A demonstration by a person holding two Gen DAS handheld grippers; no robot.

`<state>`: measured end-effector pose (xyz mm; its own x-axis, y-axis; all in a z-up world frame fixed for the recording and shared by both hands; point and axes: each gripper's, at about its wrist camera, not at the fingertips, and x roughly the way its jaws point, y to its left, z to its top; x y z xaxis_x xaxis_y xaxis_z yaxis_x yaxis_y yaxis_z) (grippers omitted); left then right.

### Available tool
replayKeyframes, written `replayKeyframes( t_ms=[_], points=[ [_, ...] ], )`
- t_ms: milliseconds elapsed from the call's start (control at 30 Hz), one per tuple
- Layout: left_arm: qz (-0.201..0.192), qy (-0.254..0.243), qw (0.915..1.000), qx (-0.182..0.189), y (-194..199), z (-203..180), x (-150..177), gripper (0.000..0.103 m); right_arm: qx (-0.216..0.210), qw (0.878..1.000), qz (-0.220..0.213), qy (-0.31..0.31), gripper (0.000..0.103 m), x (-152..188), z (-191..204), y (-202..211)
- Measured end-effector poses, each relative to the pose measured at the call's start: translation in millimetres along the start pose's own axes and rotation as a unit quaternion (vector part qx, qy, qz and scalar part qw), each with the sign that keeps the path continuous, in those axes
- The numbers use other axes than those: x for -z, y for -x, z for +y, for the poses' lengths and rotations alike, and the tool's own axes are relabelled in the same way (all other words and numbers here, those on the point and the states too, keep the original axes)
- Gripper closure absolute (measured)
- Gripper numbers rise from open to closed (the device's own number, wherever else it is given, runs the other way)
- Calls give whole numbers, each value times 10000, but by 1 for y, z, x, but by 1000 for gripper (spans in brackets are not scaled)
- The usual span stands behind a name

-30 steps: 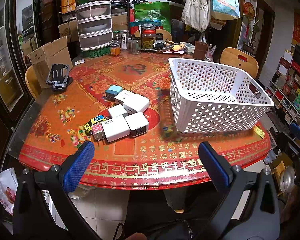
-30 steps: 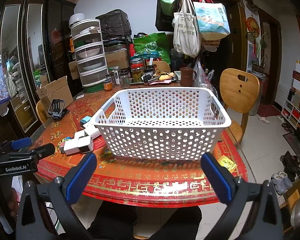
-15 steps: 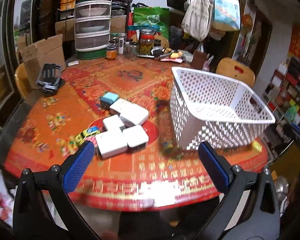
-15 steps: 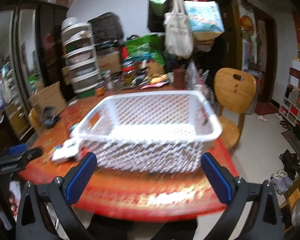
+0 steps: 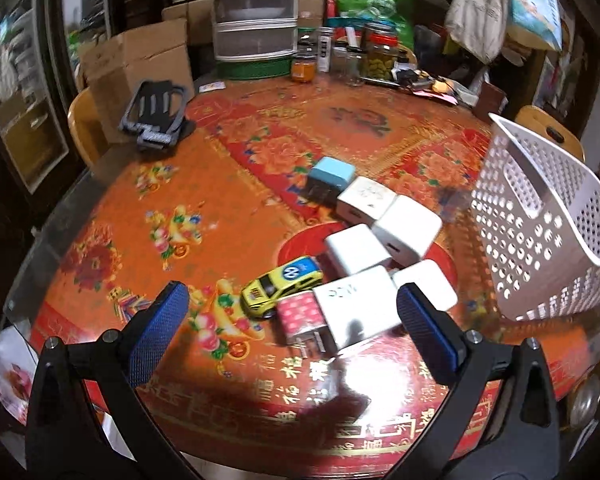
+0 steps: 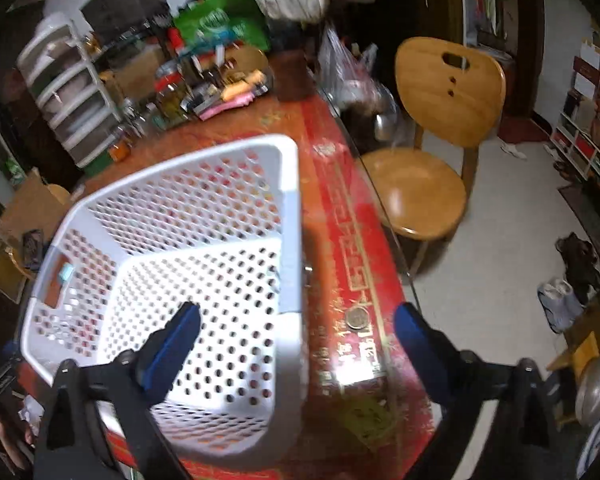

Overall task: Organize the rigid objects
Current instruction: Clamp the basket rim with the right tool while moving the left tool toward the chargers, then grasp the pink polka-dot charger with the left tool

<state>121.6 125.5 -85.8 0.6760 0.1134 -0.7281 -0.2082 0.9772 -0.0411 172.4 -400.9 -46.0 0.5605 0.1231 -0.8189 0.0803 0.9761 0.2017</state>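
Left gripper (image 5: 292, 328) hovers spread over chargers (image 5: 356, 308).

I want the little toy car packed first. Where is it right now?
In the left wrist view the yellow toy car sits on the table, at the left edge of the charger cluster, touching the pink dotted charger, just ahead of the open left gripper.

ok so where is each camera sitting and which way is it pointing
Left wrist: on the left gripper, low over the near table edge, facing the chargers and toy car; its open blue-padded jaws show.
Right wrist: on the right gripper, tilted down over the basket rim and table's right edge, chair beyond; its open jaws straddle the rim.
Shared: the basket, red tablecloth, plastic drawers and jars at the back.
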Motion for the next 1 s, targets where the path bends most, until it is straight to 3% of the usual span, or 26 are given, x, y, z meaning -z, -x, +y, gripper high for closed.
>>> replayKeyframes(
  t_ms=[167,233,367,467,600,800,1000],
  points=[
    [45,95,9999,0,-9,8,3,1,40,9993,365,50,22,3,-2,-22],
    [95,18,9999,-39,-11,4,7,1,-11,9989,456,55,32,3,2,-29],
    [248,-180,9995,-68,-21,-2,13,1,30,9985,555,23,62,5,5,-34],
    [263,-233,9994,-29,-25,-5,18,1,143,9984,545,51,72,6,9,-33],
    [253,-340,9991,94,-24,-9,24,1,241,9980,578,5,81,6,12,-34],
    [402,-784,9961,-4,-34,-24,36,1,395,9974,592,-69,84,5,12,-33],
    [398,-821,9957,166,-36,-12,41,3,461,9972,578,-128,84,6,13,-33]
  ],
)
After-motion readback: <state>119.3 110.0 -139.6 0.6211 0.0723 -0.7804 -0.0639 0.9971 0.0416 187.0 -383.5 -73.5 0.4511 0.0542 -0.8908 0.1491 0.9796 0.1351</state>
